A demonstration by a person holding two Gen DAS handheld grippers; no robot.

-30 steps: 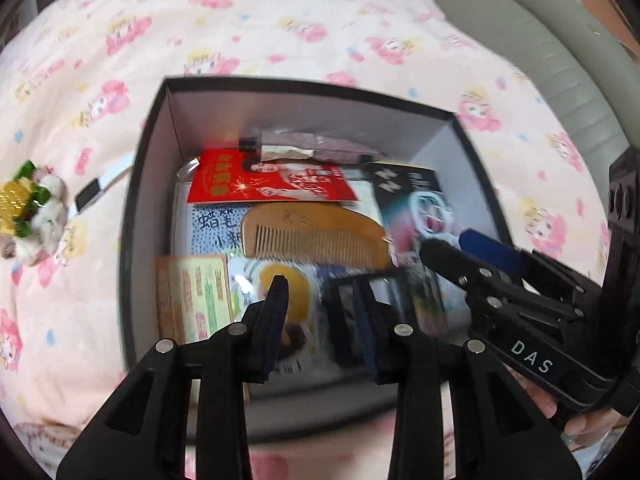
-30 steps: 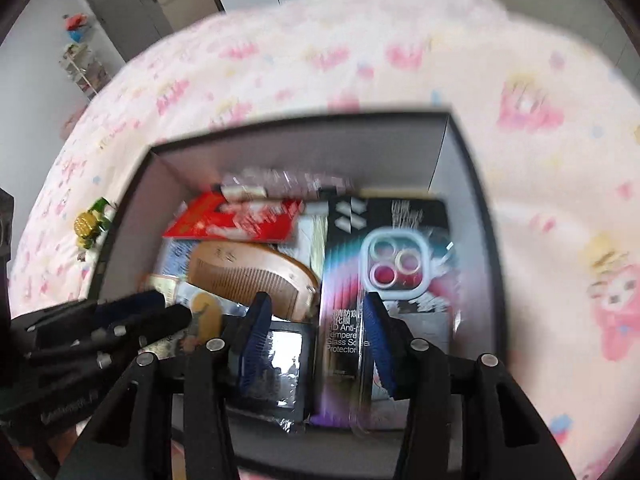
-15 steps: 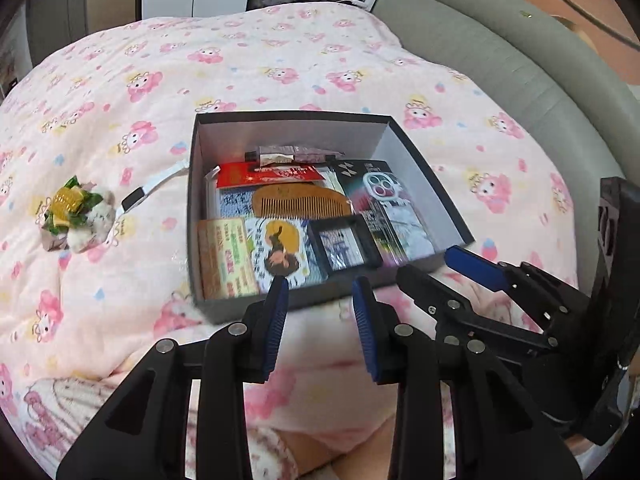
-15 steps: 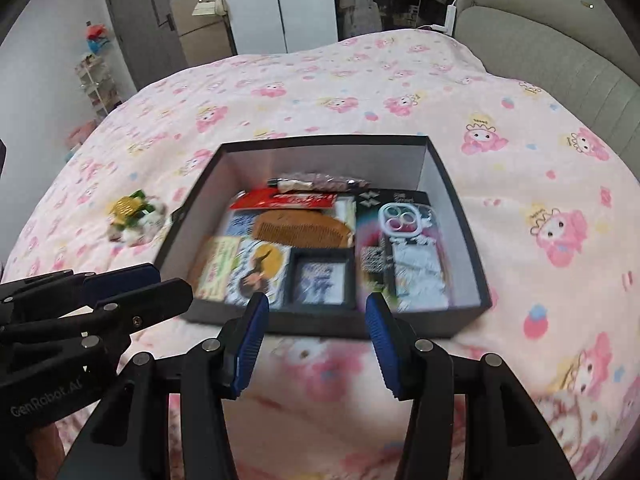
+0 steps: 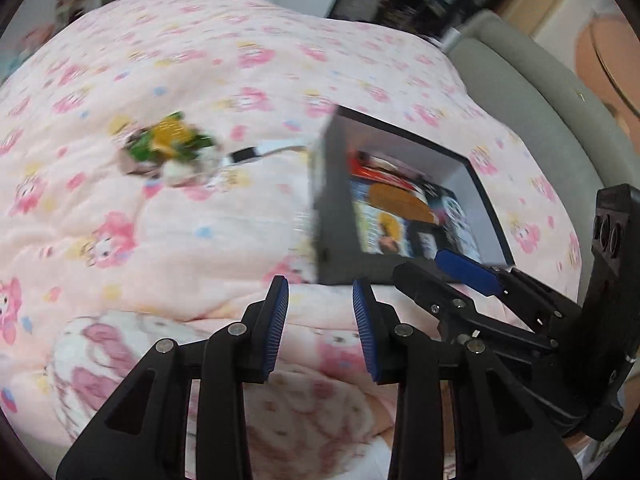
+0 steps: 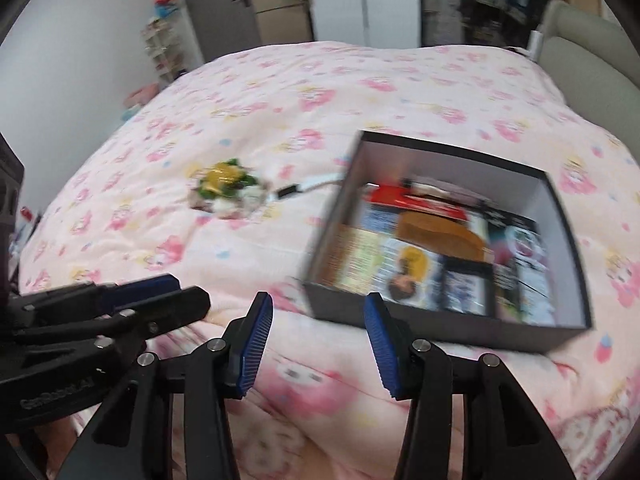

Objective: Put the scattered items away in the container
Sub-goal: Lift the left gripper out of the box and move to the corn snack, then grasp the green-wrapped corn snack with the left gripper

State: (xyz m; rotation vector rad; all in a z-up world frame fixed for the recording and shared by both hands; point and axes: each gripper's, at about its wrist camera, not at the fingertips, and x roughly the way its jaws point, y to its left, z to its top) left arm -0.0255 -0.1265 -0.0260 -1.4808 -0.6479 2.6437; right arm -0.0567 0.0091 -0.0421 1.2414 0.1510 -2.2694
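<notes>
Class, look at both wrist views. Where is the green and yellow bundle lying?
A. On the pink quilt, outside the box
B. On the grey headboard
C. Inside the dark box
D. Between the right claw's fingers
A: the green and yellow bundle lies on the pink quilt, apart from the dark box.

Both my wrist cameras look steeply down from near the bed's point(image 6: 360, 80) front edge, sharing the box point(image 5: 332, 200) and its surroundings.
</notes>
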